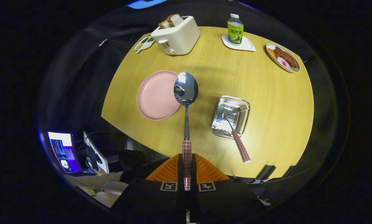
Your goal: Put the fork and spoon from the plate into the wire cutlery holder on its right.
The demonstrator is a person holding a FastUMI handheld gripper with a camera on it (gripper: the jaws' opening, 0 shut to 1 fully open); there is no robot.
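My gripper (186, 165) is shut on the spoon (186, 93), its two orange fingers (169, 171) pressing the red-checked handle. The spoon points straight ahead, held high above the round wooden table (267, 102), its shiny bowl overlapping the right rim of the pink plate (156, 95). The plate below lies bare. To the right of the plate stands the metal cutlery holder (231, 115). The fork (237, 141) rests in it, tines down inside, red-checked handle leaning out over the near rim.
At the table's far side stand a white toaster (176, 35) with bread slices, a small dish (144, 43) to its left, a green-labelled bottle (235, 29) on a white coaster, and a plate of food (282, 57) at far right. A laptop (64, 152) sits below left, off the table.
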